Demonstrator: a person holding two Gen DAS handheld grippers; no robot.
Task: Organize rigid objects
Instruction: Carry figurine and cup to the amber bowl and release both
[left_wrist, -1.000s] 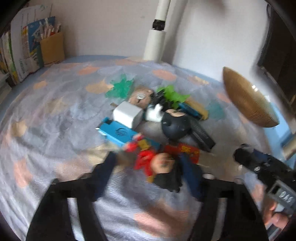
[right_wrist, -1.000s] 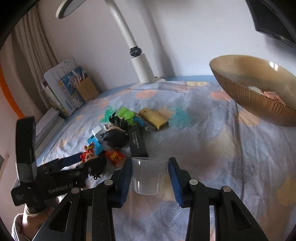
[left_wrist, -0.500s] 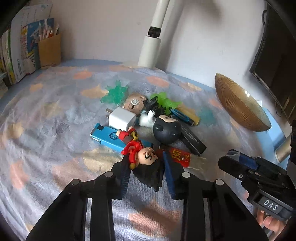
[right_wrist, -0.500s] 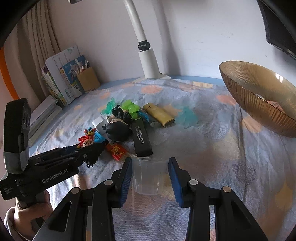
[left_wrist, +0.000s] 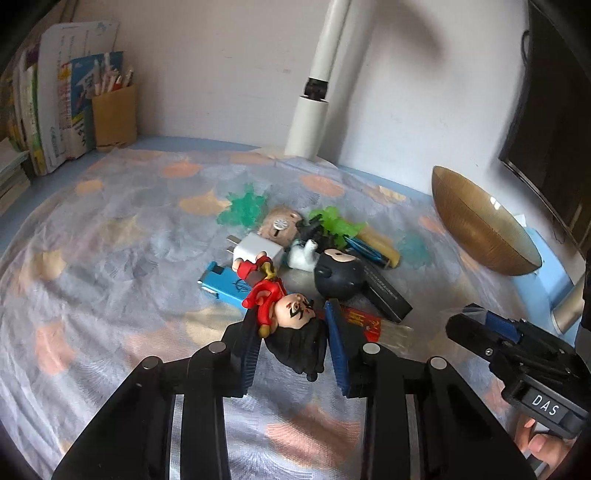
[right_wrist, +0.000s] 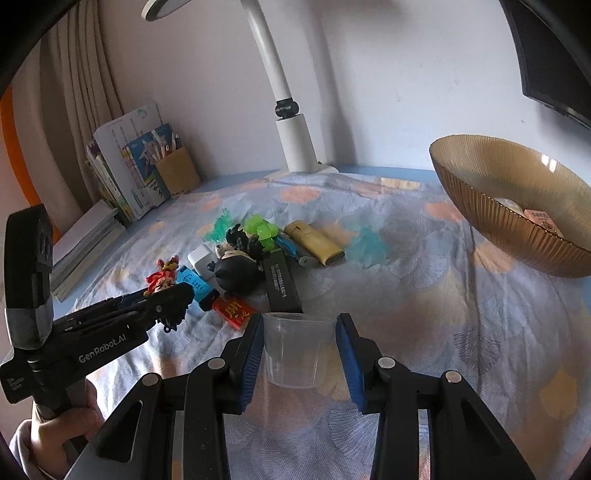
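Now that the left gripper (left_wrist: 293, 345) has clamped and lifted the figurine (left_wrist: 291, 325) off the pile, it's ready to drop into the clear cup (right_wrist: 297, 349) the right gripper (right_wrist: 299, 350) is pinching alongside.

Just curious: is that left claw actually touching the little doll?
Touching. The left wrist view shows the left gripper closed on the doll, hair pinched between both pads.

Both grippers' fingers (left_wrist: 334, 332) clamped, raised
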